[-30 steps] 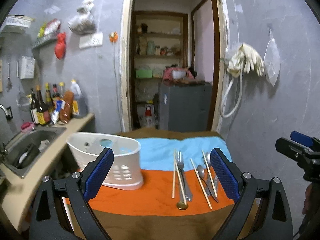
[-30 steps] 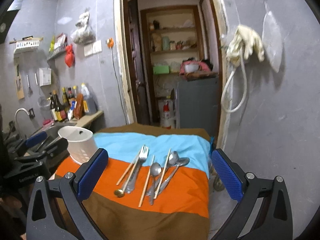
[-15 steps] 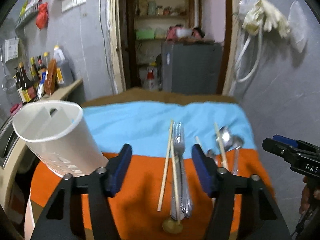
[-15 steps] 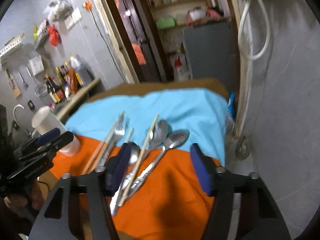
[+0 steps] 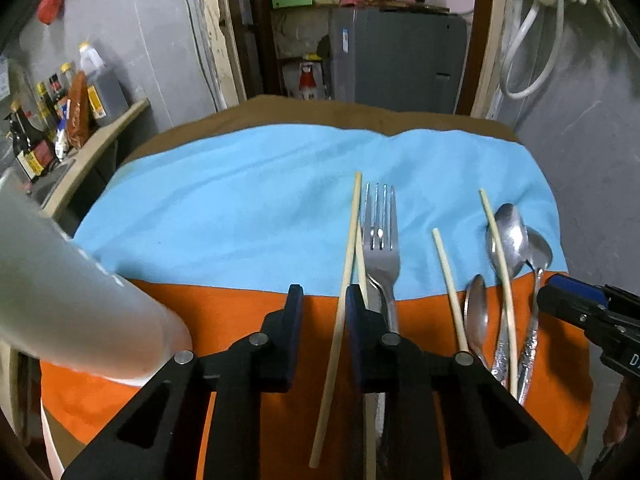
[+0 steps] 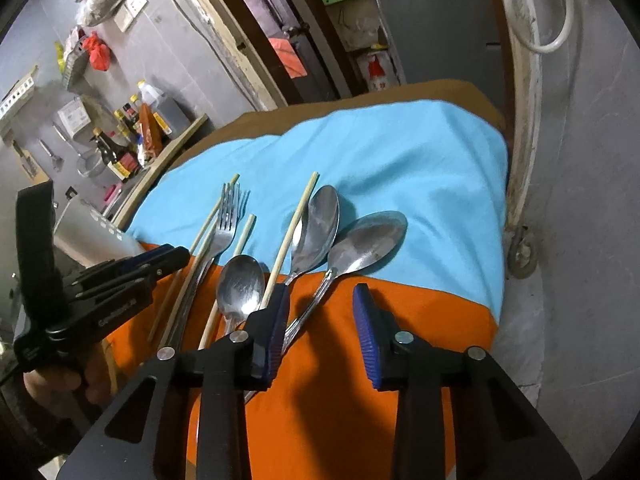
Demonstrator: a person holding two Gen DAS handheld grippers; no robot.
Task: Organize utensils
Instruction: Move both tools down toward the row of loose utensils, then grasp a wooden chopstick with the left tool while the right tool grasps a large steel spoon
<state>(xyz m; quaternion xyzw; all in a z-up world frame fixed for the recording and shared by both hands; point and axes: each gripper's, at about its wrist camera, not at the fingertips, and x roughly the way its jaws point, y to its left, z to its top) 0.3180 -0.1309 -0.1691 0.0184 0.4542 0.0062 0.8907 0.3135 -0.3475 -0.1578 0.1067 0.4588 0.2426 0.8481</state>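
Utensils lie on a blue and orange cloth [image 5: 240,216]. My left gripper [image 5: 324,300] is low over them, jaws narrowed around a wooden chopstick [image 5: 340,308] without clamping it. A fork [image 5: 380,240] lies just right of it. Further right lie another chopstick [image 5: 450,288] and three spoons [image 5: 506,236]. The white utensil holder [image 5: 60,300] is at the left, blurred. My right gripper [image 6: 320,304] is open and empty, above the handle of the rightmost spoon [image 6: 368,240]. The left gripper also shows in the right wrist view [image 6: 160,260].
A sink counter with sauce bottles [image 5: 48,120] runs along the left. A doorway with a grey cabinet [image 5: 396,60] is behind the table. A wall with a white hose [image 5: 528,60] is close on the right. The cloth's right edge [image 6: 500,208] drops off.
Both grippers have come down and forward over the utensils. Both sets of jaws have narrowed a lot; the left now straddles a chopstick, the right hangs over the rightmost spoon's handle.
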